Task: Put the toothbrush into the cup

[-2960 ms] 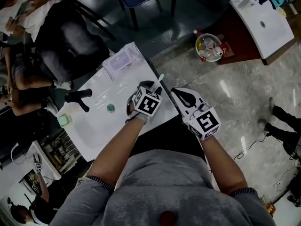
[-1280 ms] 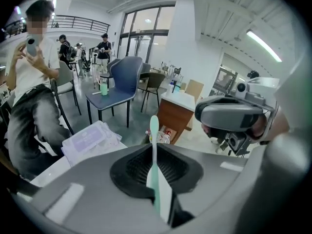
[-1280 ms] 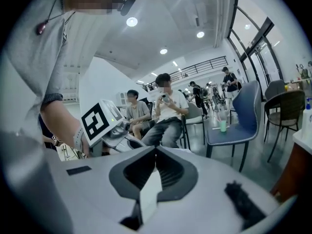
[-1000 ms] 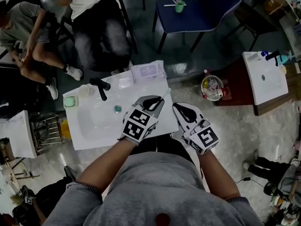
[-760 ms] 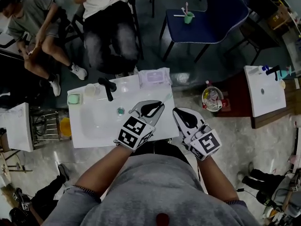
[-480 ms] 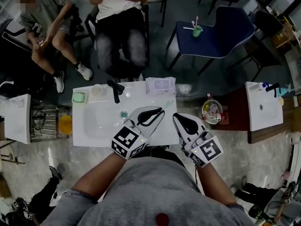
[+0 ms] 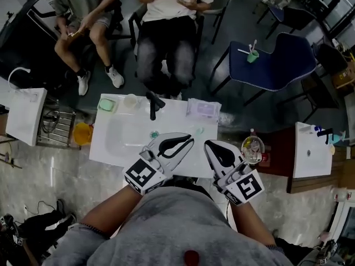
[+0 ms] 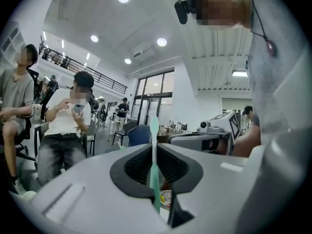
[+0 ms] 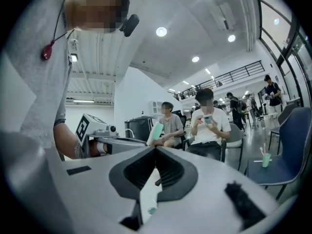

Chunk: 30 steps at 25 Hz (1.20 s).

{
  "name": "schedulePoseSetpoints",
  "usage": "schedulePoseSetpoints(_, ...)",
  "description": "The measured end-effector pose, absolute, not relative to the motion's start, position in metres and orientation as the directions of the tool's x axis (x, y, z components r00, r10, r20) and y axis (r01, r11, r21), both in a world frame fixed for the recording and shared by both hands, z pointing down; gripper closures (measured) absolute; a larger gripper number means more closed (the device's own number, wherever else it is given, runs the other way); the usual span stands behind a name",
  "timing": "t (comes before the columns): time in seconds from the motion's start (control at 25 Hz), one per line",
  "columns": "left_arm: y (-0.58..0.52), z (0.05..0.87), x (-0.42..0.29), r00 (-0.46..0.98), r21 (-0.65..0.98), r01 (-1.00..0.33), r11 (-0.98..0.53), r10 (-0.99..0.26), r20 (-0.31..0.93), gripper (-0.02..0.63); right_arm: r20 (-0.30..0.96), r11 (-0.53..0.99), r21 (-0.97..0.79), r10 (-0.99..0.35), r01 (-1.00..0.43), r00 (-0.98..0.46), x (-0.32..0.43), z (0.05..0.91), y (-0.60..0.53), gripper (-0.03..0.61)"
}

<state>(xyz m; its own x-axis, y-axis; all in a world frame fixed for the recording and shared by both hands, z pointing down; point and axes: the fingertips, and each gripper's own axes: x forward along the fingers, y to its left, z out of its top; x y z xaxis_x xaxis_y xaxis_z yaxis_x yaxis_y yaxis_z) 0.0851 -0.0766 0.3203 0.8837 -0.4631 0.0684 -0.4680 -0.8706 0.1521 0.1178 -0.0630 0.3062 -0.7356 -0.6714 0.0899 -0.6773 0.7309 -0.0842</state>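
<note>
The toothbrush (image 8: 154,145) stood upright, pinched mid-handle between the fingers (image 8: 132,165) of the left gripper (image 7: 187,142). Its pale head reached out past the tips, above the right part of the worktop (image 7: 119,154). The cup (image 7: 130,100) sat at the far edge, between the soap dish (image 7: 106,105) and the tap (image 7: 152,102), well apart from the brush. I took this one as the target rather than the green one on the chair (image 7: 277,60).

To do the step well, the brush should probably cross above the basin (image 7: 127,134) and arrive over the cup's mouth with its free lower end pointing down. It should then sink straight in, and the grip should let go only once the end is inside the rim. A sideways approach would risk knocking the tap or tipping the light cup.

The right gripper (image 7: 211,147) hung just beside the left, its fingers together on nothing, and was best kept off that path. The basin was open room, and a packet (image 7: 202,108) lay at the far right corner. People (image 7: 166,32) sat close beyond the far edge, so a long reach could have come near them.
</note>
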Motion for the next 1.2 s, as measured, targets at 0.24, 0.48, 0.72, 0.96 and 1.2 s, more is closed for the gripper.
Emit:
schedulePoseSetpoints(0.24, -0.070, 0.317, 0.068, 0.845, 0.139, -0.535, -0.834, -0.530, 0.069, 0.577, 0.055, 0.784, -0.085, -0.612, -0.615, -0.789, 0.099, 0.298, -0.064, 0.565)
schedulePoseSetpoints(0.48, -0.064, 0.319, 0.052, 0.796, 0.159, -0.604, -0.781, -0.599, 0.086, 0.578, 0.065, 0.835, -0.087, -0.540, -0.544, -0.839, 0.081, 0.303, -0.062, 0.565)
schedulePoseSetpoints(0.72, -0.060, 0.319, 0.033, 0.737, 0.160, -0.675, -0.720, -0.670, 0.090, 0.578, 0.059, 0.873, -0.116, -0.470, -0.474, -0.880, 0.067, 0.313, -0.062, 0.565)
schedulePoseSetpoints(0.96, -0.053, 0.316, 0.001, 0.684, 0.135, -0.729, -0.671, -0.724, 0.091, 0.578, 0.055, 0.897, -0.133, -0.418, -0.422, -0.907, 0.035, 0.313, -0.057, 0.565)
schedulePoseSetpoints(1.2, -0.045, 0.312, -0.044, 0.676, 0.174, -0.732, -0.658, -0.732, 0.077, 0.578, 0.070, 0.907, -0.115, -0.399, -0.405, -0.914, -0.014, 0.309, -0.047, 0.565)
